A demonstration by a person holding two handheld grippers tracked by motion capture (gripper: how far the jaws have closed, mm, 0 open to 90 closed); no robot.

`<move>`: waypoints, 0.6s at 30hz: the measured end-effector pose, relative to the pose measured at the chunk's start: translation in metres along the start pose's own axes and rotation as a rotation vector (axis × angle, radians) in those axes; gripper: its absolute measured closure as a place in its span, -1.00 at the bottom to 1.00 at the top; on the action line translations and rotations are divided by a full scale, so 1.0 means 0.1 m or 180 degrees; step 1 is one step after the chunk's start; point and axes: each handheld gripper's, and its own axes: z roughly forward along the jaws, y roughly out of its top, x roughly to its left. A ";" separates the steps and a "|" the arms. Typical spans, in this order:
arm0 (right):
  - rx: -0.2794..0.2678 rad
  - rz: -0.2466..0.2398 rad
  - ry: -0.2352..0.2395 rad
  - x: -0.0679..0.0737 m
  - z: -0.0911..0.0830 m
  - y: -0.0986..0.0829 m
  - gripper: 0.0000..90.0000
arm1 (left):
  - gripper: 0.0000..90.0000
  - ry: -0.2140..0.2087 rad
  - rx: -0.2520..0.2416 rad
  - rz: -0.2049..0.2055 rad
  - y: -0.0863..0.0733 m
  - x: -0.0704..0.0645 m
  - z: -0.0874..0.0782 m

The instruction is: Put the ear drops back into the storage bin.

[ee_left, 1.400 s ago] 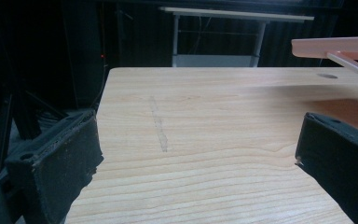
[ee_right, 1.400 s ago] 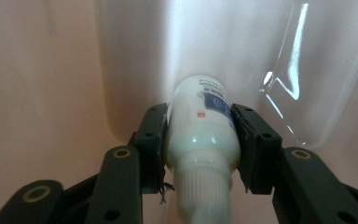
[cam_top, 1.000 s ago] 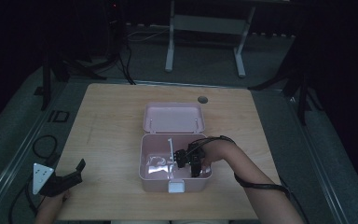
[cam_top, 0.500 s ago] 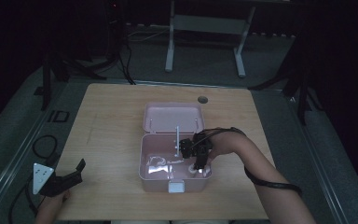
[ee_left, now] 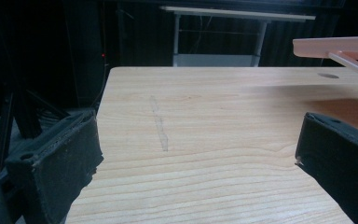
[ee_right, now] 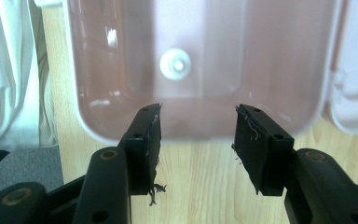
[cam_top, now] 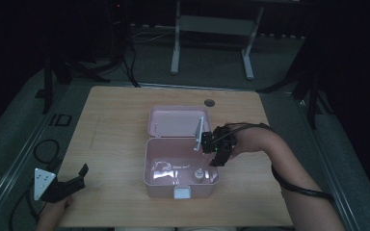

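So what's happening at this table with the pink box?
A person holds a pair of tongs in each hand. The right tongs hang open over the right edge of an open pink box, which has a small white knob-like piece inside. The left tongs wait open near the table's front left corner.

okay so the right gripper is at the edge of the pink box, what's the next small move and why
Probably lower the right gripper forward into the pink box toward the small white round piece. Its jaws stand open and empty over the box's near rim, and that piece lies just ahead between them on the floor of the box.
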 end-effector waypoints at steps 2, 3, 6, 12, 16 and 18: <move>-0.0014 0.0043 -0.0016 0.00 -0.04 -0.07 0.12 | -0.99 -0.0001 -0.0001 0.0002 0.00 0.00 0.00; -0.0022 0.0062 -0.0029 0.00 -0.06 -0.11 0.12 | -0.99 0.0001 -0.0001 0.0002 0.00 0.00 0.00; -0.0025 0.0125 -0.0034 -0.01 -0.06 -0.21 0.12 | -0.99 0.0003 -0.0001 0.0005 0.00 0.00 0.00; -0.0055 0.0246 -0.0014 -0.02 0.05 -0.39 0.11 | -0.99 0.0003 -0.0005 0.0005 0.00 0.00 0.00; -0.0119 0.0359 0.0033 -0.04 0.16 -0.51 0.12 | -0.99 0.0002 -0.0003 0.0006 0.00 0.00 0.00; -0.0113 0.0389 0.0094 -0.03 0.22 -0.57 0.15 | -0.99 0.0005 -0.0005 0.0007 0.00 0.00 0.00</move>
